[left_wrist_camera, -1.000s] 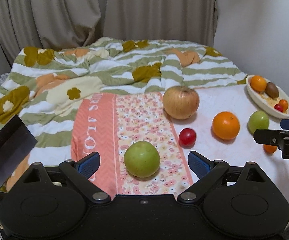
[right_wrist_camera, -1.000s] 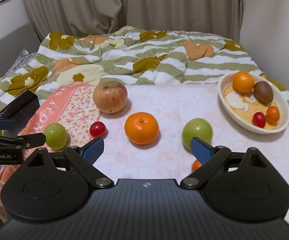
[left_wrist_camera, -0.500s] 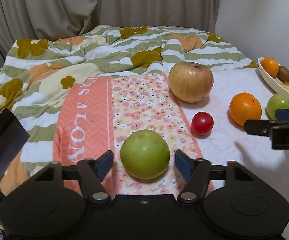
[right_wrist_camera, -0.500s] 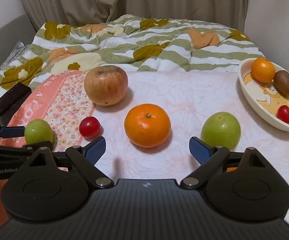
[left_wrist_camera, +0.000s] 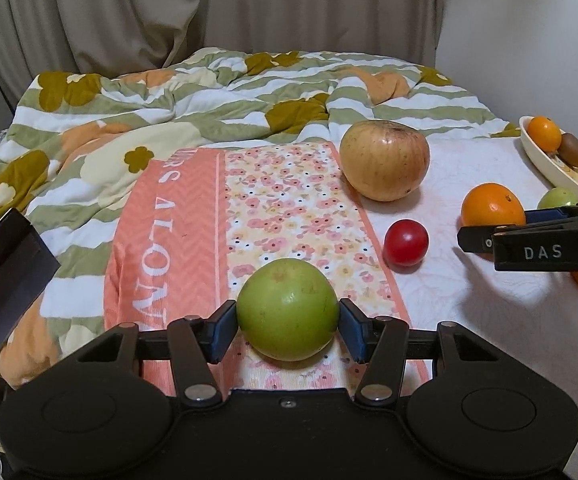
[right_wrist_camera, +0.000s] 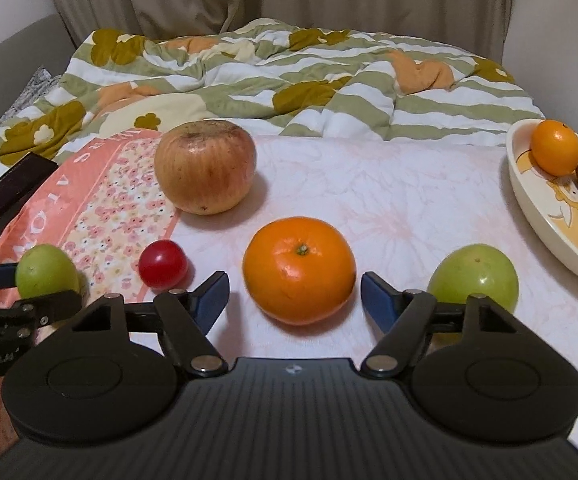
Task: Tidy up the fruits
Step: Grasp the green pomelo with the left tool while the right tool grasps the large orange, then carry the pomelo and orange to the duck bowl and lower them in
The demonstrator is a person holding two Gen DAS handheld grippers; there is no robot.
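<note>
Left gripper [left_wrist_camera: 287, 322] pinching green fruit [left_wrist_camera: 287, 309] on floral cloth [left_wrist_camera: 289, 200], at six o'clock. Right gripper [right_wrist_camera: 295, 294] wide around orange [right_wrist_camera: 299, 270]. Squeeze evenly at the widest girth, then lift toward bowl [right_wrist_camera: 529, 200] at three o'clock.

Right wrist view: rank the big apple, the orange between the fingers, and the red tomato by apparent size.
1. Big apple and orange: alike; the orange sits nearer, so unsure.
2. Red tomato: clearly smallest.
</note>
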